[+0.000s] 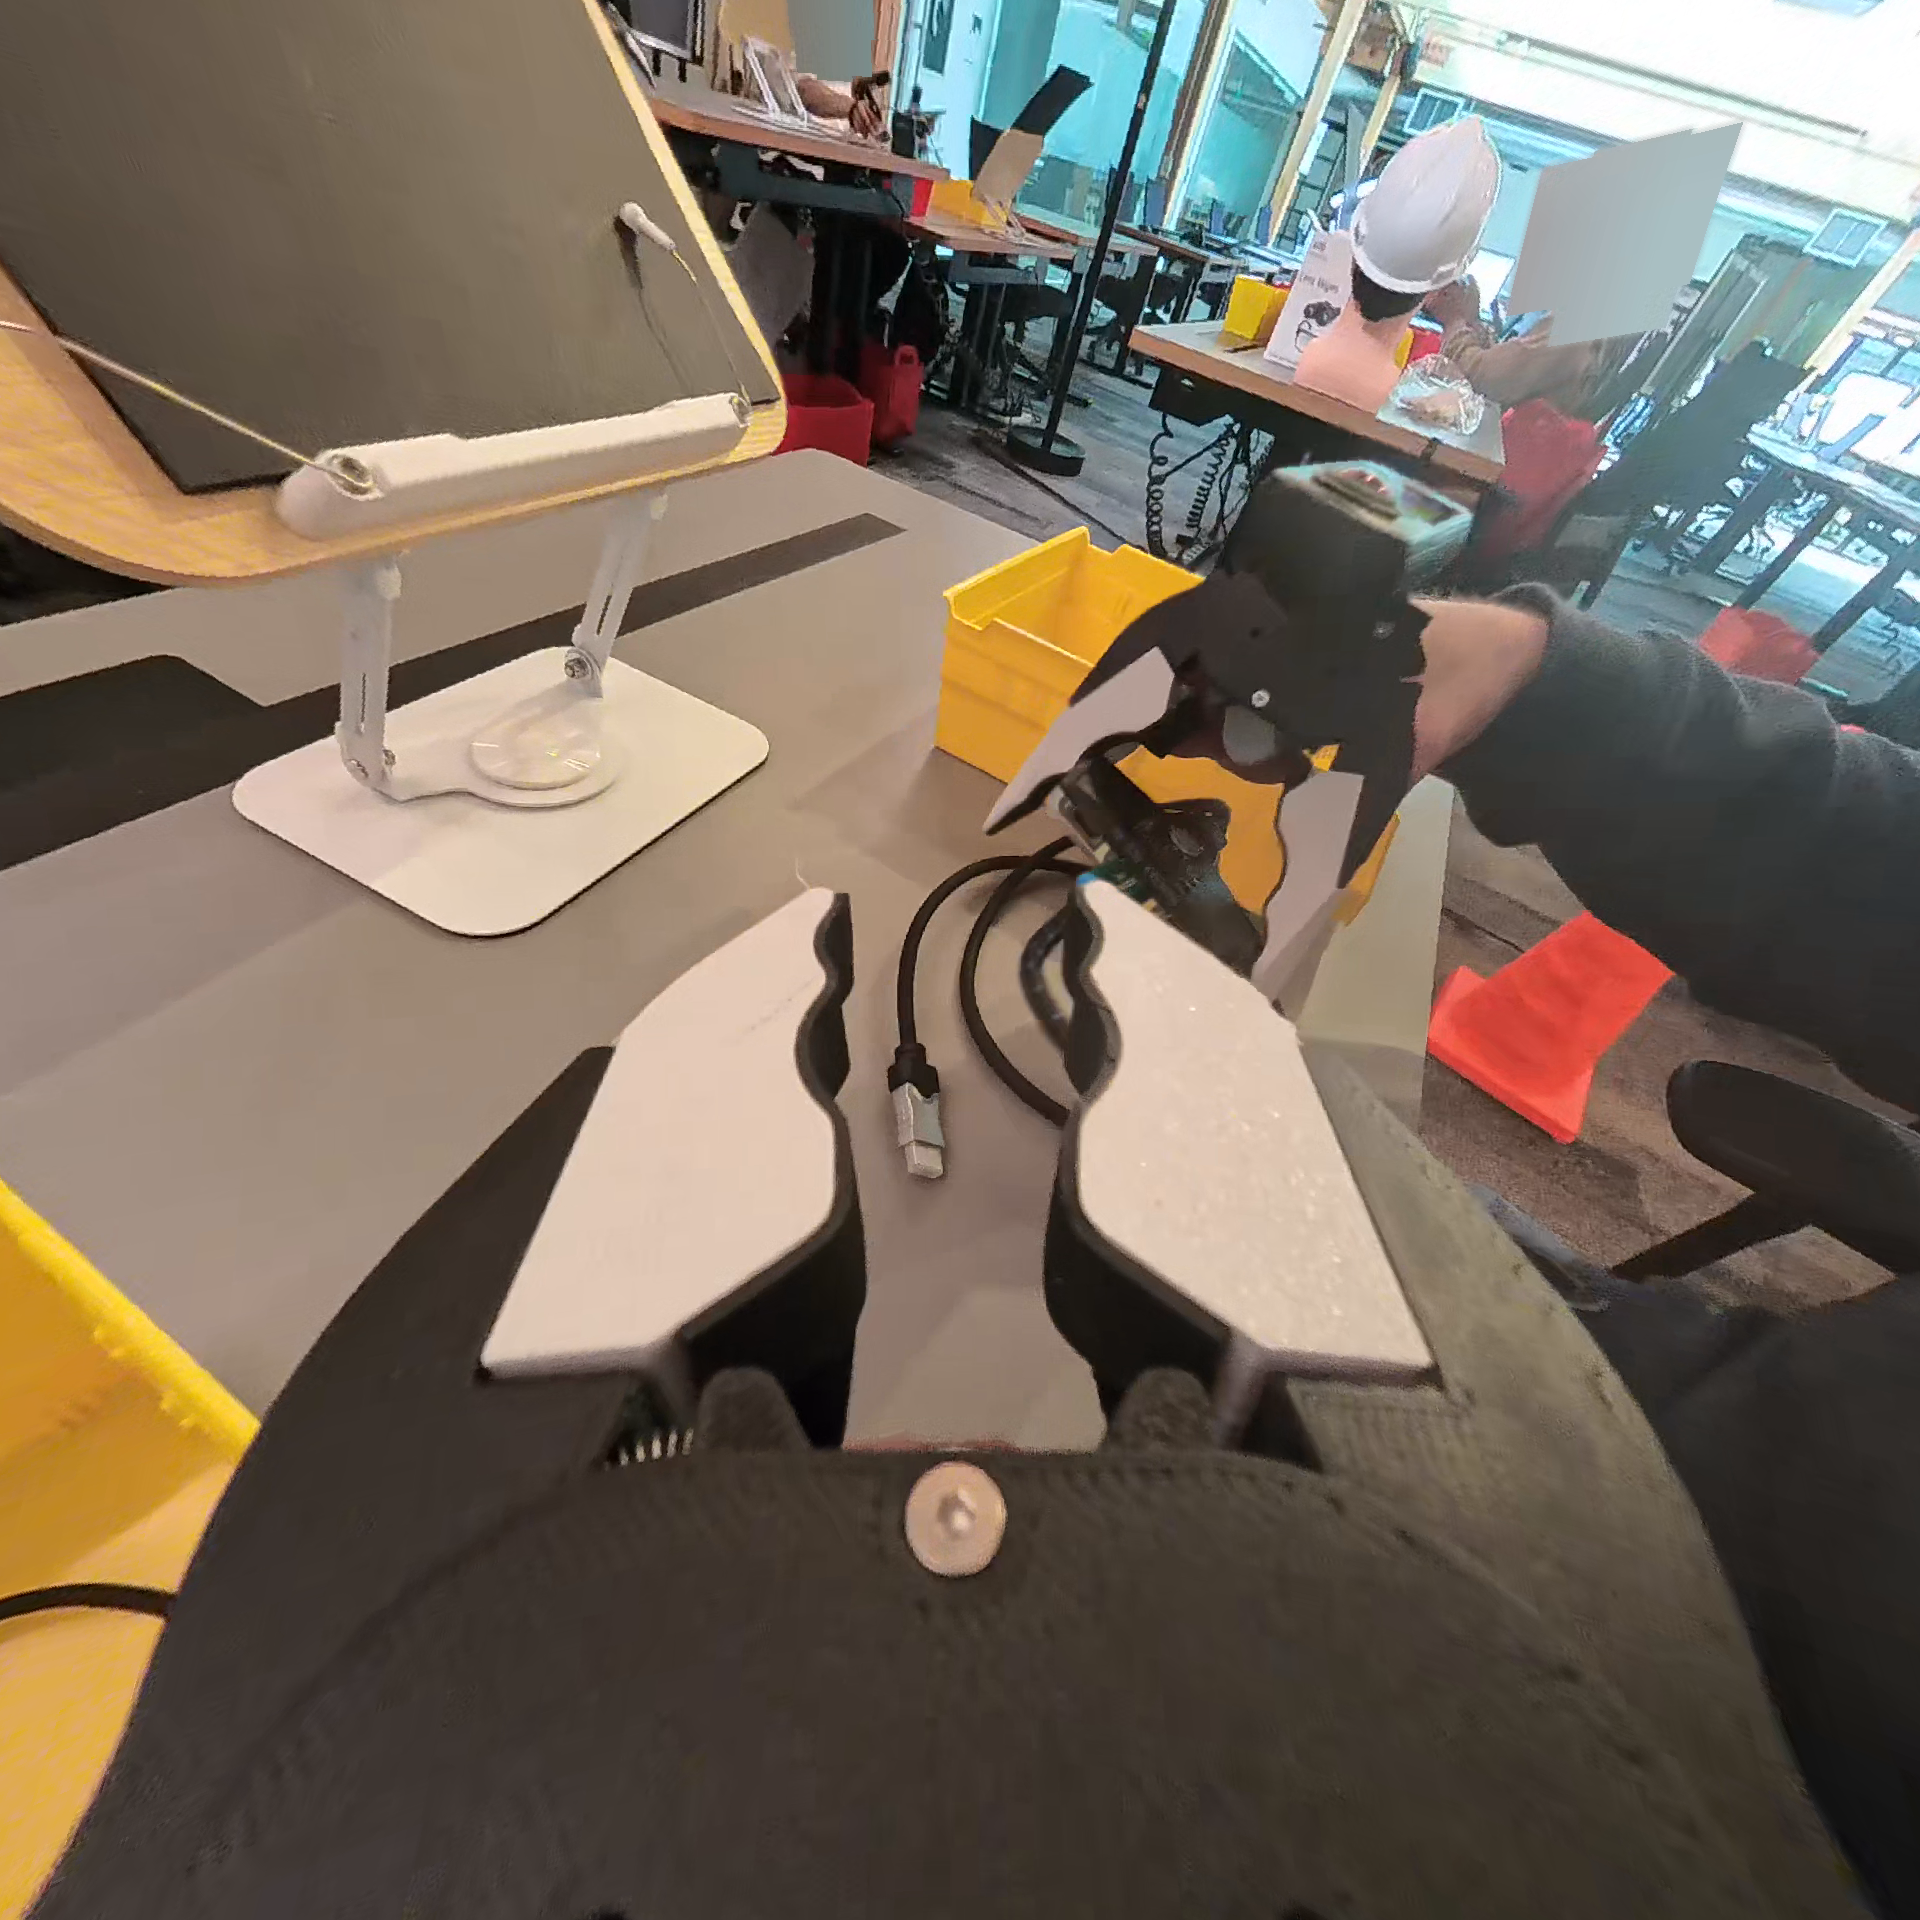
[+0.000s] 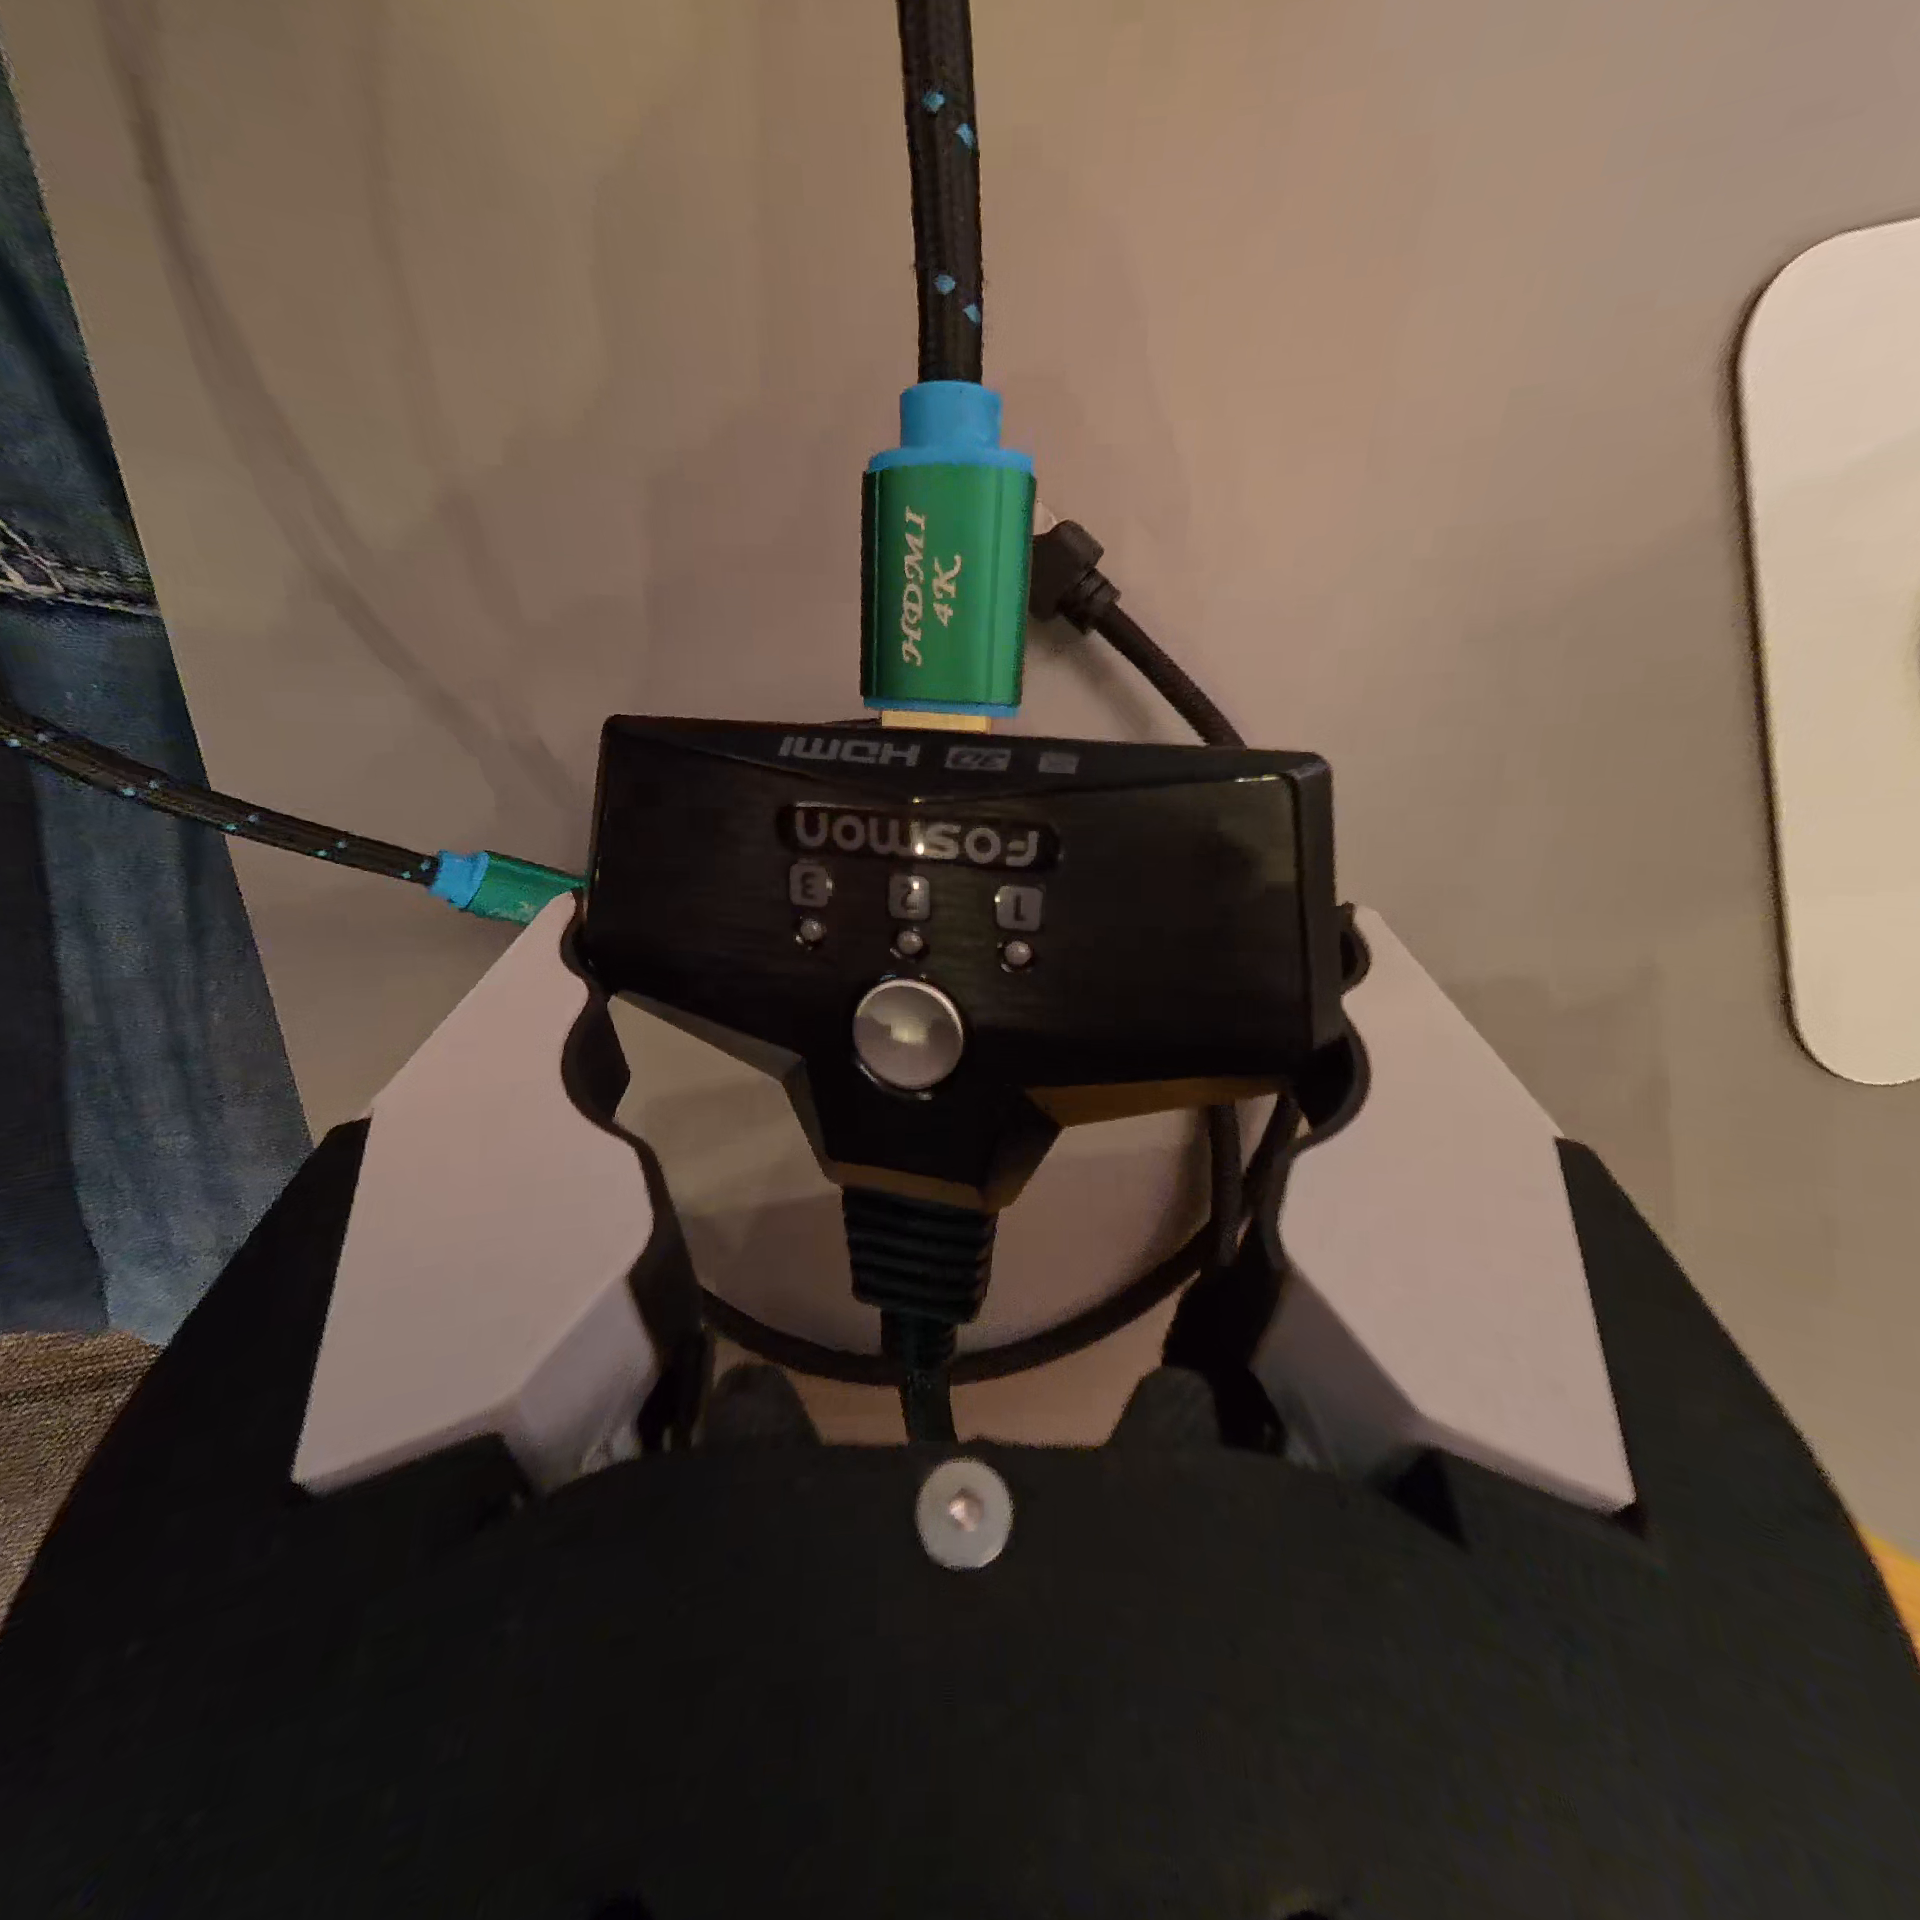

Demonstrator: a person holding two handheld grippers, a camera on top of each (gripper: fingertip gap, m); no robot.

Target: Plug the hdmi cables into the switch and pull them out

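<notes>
In the right wrist view we see our right gripper (image 2: 961, 997) pinching the black switch (image 2: 961, 894) from both sides, its two white fingers (image 2: 468, 1195) pressed against the left and right edges of the box. A green plug (image 2: 940, 592) with a blue collar sits in the port at 12 o'clock of the switch, and its black braided cable (image 2: 940, 208) goes straight up. A second green plug (image 2: 509, 883) enters the switch at 9 o'clock. The switch's own cable (image 2: 914, 1340) leaves at 6 o'clock, toward the camera.

In the left wrist view our left gripper (image 1: 961, 956) is spread and holds nothing. Between its fingers, on the grey table (image 1: 260, 1039), lies a loose grey plug (image 1: 916, 1117) on a thin black cable (image 1: 914, 956). At 2 o'clock from it we see the right gripper (image 1: 1164, 862) with the switch, and behind that a yellow bin (image 1: 1029, 665). A white stand (image 1: 499, 769) carrying a board (image 1: 343, 239) is at 10 o'clock
</notes>
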